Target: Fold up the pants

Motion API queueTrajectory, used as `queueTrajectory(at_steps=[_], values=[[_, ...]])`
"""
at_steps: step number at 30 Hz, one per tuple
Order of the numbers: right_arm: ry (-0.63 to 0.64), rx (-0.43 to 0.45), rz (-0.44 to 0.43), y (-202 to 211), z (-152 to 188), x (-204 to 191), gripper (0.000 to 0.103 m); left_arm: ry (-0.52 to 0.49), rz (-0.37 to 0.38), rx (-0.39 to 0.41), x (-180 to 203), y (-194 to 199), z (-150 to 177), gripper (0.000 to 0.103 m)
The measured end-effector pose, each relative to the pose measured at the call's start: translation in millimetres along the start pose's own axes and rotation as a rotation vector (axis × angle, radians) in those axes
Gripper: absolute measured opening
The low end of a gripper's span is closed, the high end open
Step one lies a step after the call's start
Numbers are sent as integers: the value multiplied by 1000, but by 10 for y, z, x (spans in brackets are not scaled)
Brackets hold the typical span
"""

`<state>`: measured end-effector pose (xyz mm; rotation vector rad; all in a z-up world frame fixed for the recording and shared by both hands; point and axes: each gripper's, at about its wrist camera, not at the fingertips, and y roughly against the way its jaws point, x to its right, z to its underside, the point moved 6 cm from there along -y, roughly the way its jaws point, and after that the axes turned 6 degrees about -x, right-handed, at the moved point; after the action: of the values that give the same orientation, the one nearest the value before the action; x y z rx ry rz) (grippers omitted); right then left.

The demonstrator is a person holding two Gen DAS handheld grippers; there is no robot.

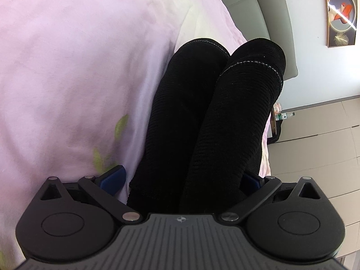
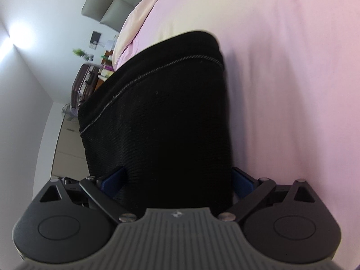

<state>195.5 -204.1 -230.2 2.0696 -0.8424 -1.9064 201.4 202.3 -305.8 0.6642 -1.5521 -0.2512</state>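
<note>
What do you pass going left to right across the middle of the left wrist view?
Pink bedsheet → black pants, two legs side by side → water bottle on the floor → tiled floor.

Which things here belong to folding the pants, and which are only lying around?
For the job:
black pants
left gripper
right gripper
pink bedsheet, as the work surface

Just lying about:
water bottle
suitcase
potted plant
wall picture

A home bedroom — pink bedsheet (image 1: 67, 78), padded headboard (image 1: 258, 11), suitcase (image 2: 83, 83).
</note>
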Motion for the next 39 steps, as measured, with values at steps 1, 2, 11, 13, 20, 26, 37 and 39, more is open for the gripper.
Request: queueTrajectory(at_steps=[1, 2, 11, 13, 20, 26, 37, 39], values=[[7, -1, -2, -46, -7, -15, 98, -3, 1, -1, 0, -3, -4, 103], [14, -1, -5, -98, -22, -28, 98, -6, 1, -3, 3, -7, -4, 103], [72, 0, 26, -139, -11, -151, 75, -60, -33, 3, 182, 31, 45, 92], [83, 9, 31, -99, -1, -214, 73, -82, -38, 10, 295, 54, 62, 90], [117, 29, 60, 153, 118, -477, 70, -157, -53, 32, 552, 164, 200, 84], [110, 52, 83, 481, 282, -596, 70, -210, -17, -17, 810, 125, 458, 81], [30, 164, 145, 1242, 802, -701, 70, -305, 74, -131, 1297, -182, 796, 81], [18, 184, 162, 1423, 894, -700, 70, -332, 84, -149, 1428, -276, 898, 81]])
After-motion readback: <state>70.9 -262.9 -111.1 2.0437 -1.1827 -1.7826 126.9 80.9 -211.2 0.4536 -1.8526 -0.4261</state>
